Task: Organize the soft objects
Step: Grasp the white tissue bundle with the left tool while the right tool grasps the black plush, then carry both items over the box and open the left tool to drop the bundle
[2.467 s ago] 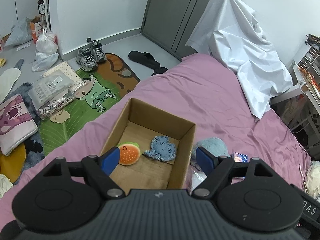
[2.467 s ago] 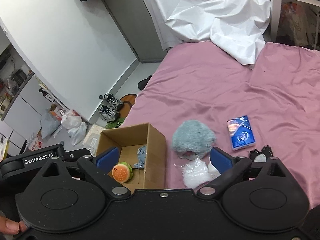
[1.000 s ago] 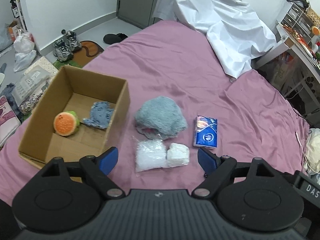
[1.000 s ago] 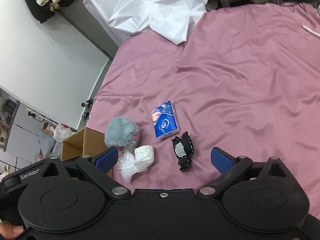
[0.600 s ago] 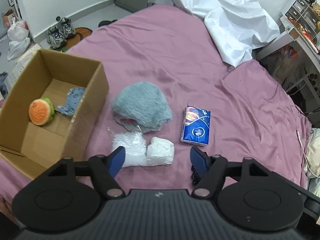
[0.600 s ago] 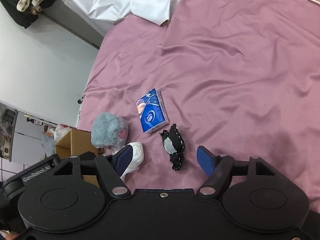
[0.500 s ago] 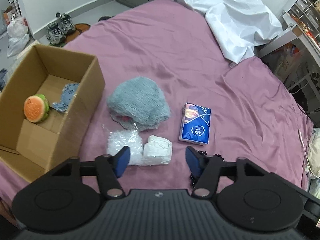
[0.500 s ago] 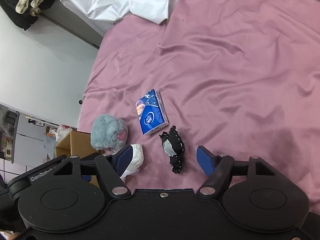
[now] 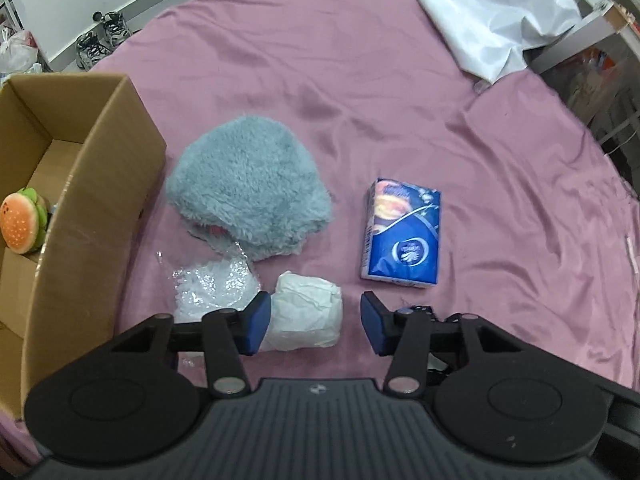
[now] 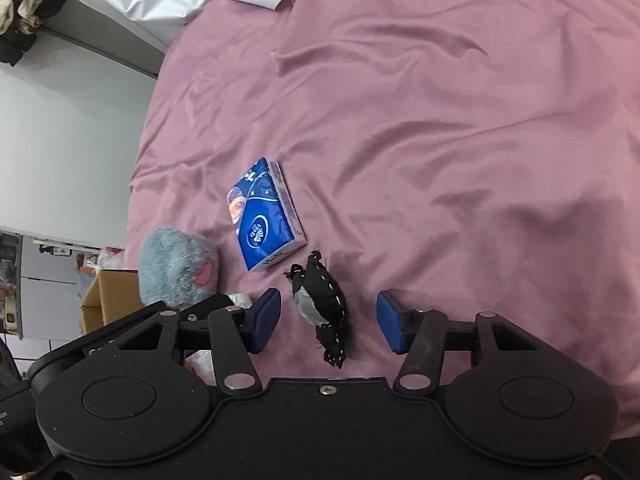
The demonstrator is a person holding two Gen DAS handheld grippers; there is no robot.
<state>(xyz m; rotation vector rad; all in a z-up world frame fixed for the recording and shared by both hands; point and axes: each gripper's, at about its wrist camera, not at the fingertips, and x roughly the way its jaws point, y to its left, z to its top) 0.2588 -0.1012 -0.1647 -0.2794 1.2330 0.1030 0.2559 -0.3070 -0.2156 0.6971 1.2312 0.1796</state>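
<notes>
On the pink bed sheet [image 9: 360,80] lie a grey fluffy hat [image 9: 250,188], a clear crinkly bag [image 9: 212,284], a white soft wad [image 9: 308,312] and a blue tissue pack [image 9: 402,234]. My left gripper [image 9: 316,324] hangs low over the white wad with its jaws closing; the wad lies between them, against the left pad and clear of the right one. My right gripper [image 10: 328,322] has its jaws closing around a black and grey plush toy [image 10: 322,306], with gaps on both sides. The cardboard box [image 9: 92,184] at left holds a burger plush [image 9: 20,220].
A white sheet [image 9: 480,12] is heaped at the bed's far right. Shoes [image 9: 100,40] and bags lie on the floor beyond the bed's left edge. The tissue pack [image 10: 266,216] and grey hat [image 10: 176,268] lie just left of the black toy.
Both grippers have come down closer to the bed and their jaws have narrowed. The left one now frames the white wad, the right one the black plush toy.
</notes>
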